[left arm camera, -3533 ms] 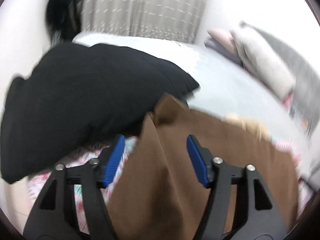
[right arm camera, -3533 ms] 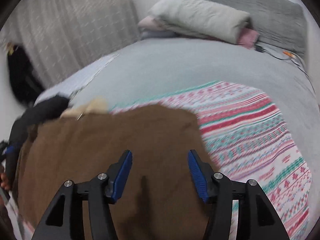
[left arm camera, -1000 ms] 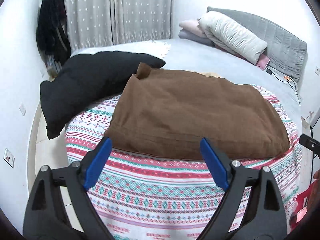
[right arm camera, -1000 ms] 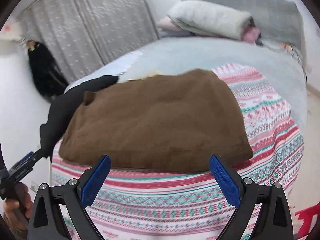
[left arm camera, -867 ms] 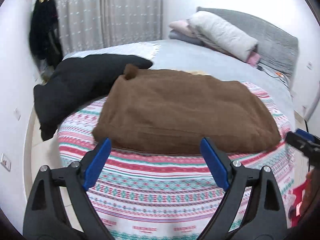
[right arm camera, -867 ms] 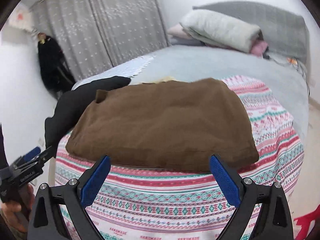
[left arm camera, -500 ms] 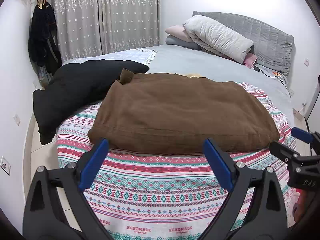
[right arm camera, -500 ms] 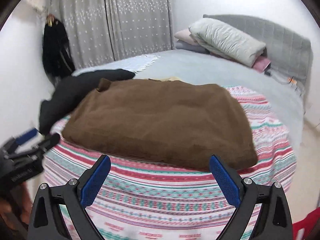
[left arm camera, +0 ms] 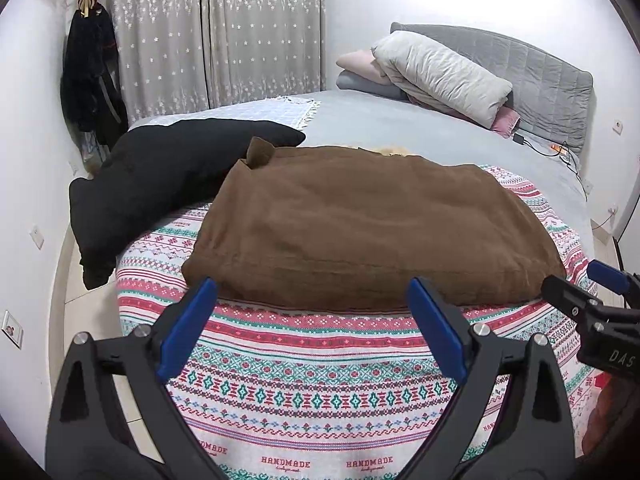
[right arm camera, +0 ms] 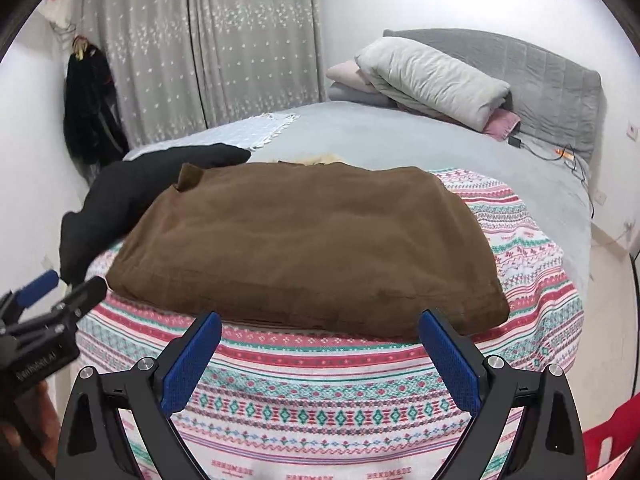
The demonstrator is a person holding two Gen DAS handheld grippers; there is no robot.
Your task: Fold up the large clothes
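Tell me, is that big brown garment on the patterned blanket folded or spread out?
Folded. The brown fabric garment lies as a thick, neat rectangular bundle with layered edges on the striped patterned blanket.

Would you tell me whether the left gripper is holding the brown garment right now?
No, the left gripper stands open and empty, short of the folded brown garment on the patterned blanket.

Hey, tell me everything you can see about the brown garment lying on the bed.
The brown garment is a thick, soft, suede-like piece folded into a puffy, roughly rectangular bundle with a stitched seam along its near edge. It lies flat on the patterned blanket. A small flap sticks up at its far left corner, by the black garment; whether they touch is unclear. Something pale peeks out behind its far edge. Neither claw touches it.
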